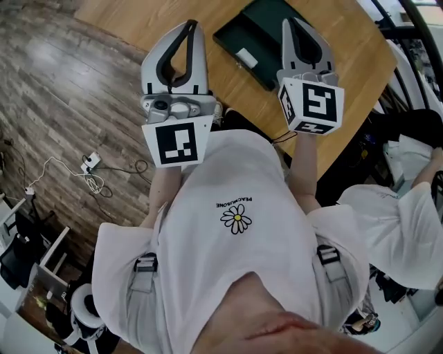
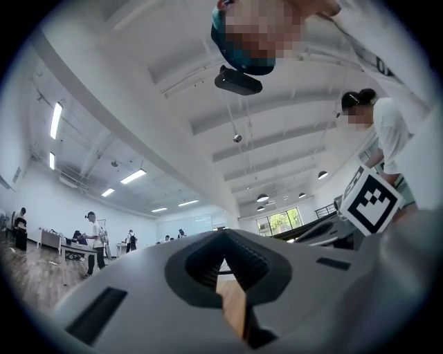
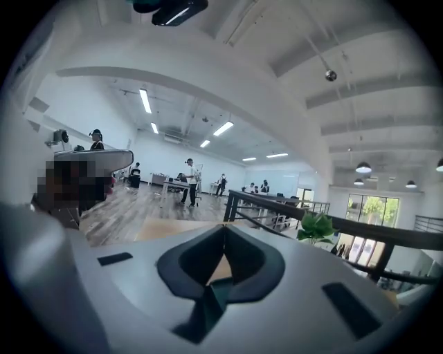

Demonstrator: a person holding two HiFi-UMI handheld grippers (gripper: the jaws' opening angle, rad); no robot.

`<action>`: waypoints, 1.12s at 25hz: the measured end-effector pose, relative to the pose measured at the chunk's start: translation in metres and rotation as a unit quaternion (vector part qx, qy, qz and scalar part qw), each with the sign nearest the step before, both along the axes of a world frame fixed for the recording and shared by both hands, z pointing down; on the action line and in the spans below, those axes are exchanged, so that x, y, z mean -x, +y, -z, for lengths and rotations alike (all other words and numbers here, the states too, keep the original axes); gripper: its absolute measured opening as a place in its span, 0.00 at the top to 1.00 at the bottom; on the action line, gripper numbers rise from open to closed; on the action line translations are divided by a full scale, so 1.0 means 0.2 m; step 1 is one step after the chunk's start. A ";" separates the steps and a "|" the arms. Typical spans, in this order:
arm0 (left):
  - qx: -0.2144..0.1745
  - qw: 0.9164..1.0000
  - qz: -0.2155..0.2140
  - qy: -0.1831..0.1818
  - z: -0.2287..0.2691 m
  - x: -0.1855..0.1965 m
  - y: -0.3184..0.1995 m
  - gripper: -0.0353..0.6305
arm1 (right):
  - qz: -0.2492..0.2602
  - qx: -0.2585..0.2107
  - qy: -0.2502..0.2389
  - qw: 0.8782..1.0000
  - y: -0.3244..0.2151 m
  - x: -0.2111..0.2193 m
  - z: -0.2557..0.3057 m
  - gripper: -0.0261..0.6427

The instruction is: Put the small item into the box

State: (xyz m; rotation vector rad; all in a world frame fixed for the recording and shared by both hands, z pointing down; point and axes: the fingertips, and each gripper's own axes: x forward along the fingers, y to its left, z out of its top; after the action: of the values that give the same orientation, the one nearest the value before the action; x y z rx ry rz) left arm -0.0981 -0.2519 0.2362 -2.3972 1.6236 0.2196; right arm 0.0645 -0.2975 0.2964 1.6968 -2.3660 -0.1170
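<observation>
A dark green box (image 1: 266,28) lies open on the wooden table (image 1: 131,17), beyond both grippers in the head view. A small white item (image 1: 246,57) rests on its dark inner surface near the front edge. My left gripper (image 1: 192,24) is held up over the table left of the box, its jaws meeting at the tips with nothing between them. My right gripper (image 1: 287,21) hangs over the box's right part, jaws also together and empty. Both gripper views point up into the room; the left gripper (image 2: 223,235) and right gripper (image 3: 223,229) show shut jaws there.
The table's near edge runs diagonally just in front of my body. Cables and a power strip (image 1: 90,164) lie on the wood-plank floor at left. Another person in white (image 1: 405,228) is close on the right, beside black frames (image 1: 415,41).
</observation>
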 end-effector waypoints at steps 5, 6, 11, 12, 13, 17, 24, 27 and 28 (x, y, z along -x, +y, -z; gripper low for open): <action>-0.017 1.000 -0.011 0.011 0.07 -0.02 0.03 0.92 | -0.014 -0.058 -0.033 0.998 0.12 0.02 0.15 0.95; -0.022 1.000 -0.013 0.011 0.08 -0.01 0.03 0.92 | -0.015 -0.071 -0.040 0.997 0.14 0.04 0.17 0.95; -0.034 0.999 -0.017 0.012 0.12 -0.02 0.05 0.92 | -0.006 -0.095 -0.048 0.994 0.21 0.10 0.22 0.95; -0.036 0.999 -0.020 0.012 0.12 -0.04 0.05 0.92 | -0.006 -0.097 -0.047 0.994 0.22 0.10 0.22 0.95; -0.038 0.999 -0.023 0.011 0.12 -0.05 0.04 0.92 | -0.006 -0.099 -0.046 0.994 0.22 0.10 0.22 0.95; -0.043 0.998 -0.034 0.008 0.14 -0.09 0.03 0.92 | -0.011 -0.105 -0.047 0.993 0.21 0.07 0.25 0.95; -0.042 0.998 -0.045 0.008 0.14 -0.16 0.05 0.92 | -0.021 -0.120 -0.047 0.991 0.26 0.02 0.28 0.95; -0.043 0.998 -0.048 0.008 0.13 -0.15 0.04 0.92 | -0.024 -0.120 -0.052 0.991 0.26 0.03 0.29 0.95; -0.044 0.998 -0.049 0.008 0.14 -0.15 0.04 0.92 | -0.024 -0.118 -0.058 0.991 0.26 0.03 0.29 0.95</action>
State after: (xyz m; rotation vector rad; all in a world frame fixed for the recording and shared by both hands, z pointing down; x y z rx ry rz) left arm -0.0688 -0.2449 0.2085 -2.4164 1.4726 0.3221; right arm 0.0576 -0.2460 0.2379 1.9119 -2.4766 -0.3109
